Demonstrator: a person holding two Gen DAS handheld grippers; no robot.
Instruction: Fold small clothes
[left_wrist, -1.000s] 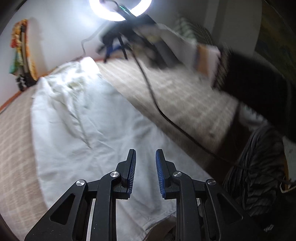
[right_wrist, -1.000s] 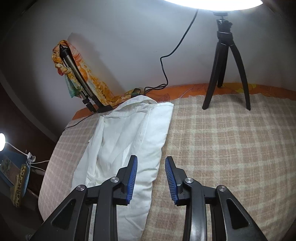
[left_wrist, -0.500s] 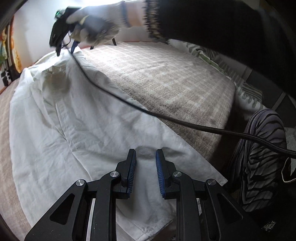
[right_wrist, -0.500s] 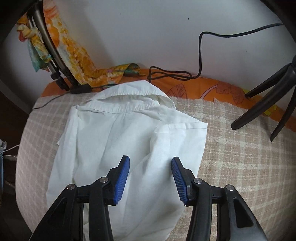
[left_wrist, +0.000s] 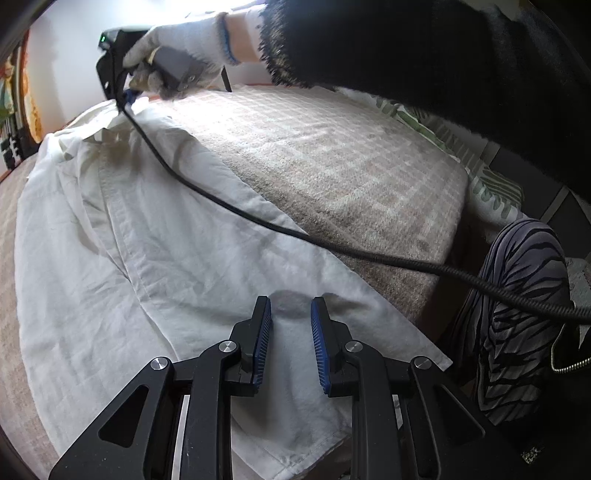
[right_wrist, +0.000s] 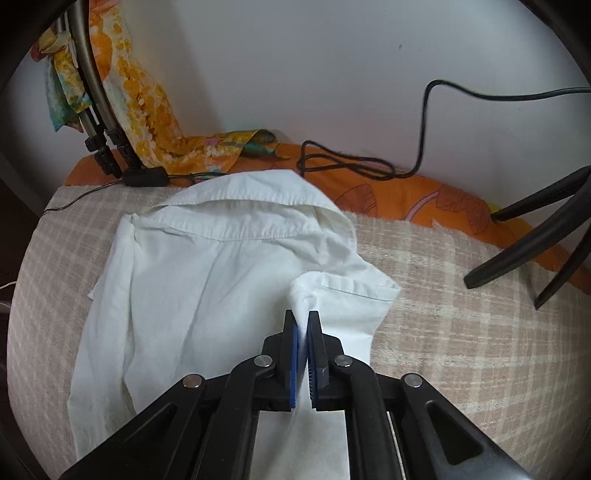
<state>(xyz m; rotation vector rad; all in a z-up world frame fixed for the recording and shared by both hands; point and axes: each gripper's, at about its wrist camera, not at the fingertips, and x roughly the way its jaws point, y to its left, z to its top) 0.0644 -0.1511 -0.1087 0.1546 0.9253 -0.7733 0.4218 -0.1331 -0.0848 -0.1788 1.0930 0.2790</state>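
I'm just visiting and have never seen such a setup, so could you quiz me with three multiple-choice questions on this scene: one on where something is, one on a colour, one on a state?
1. Where does the white shirt lie?
A. on the checked blanket
B. on the tripod
C. on the floor

2. What colour are the tongs' pads?
A. red
B. blue
C. green

3. How do the right tongs stand?
A. wide open over the shirt
B. shut on nothing
C. shut on a pinch of shirt fabric

Answers:
1 A, the shirt is spread on the checked blanket.
2 B, ribbed blue pads show.
3 C, white cloth bunches between the closed pads.
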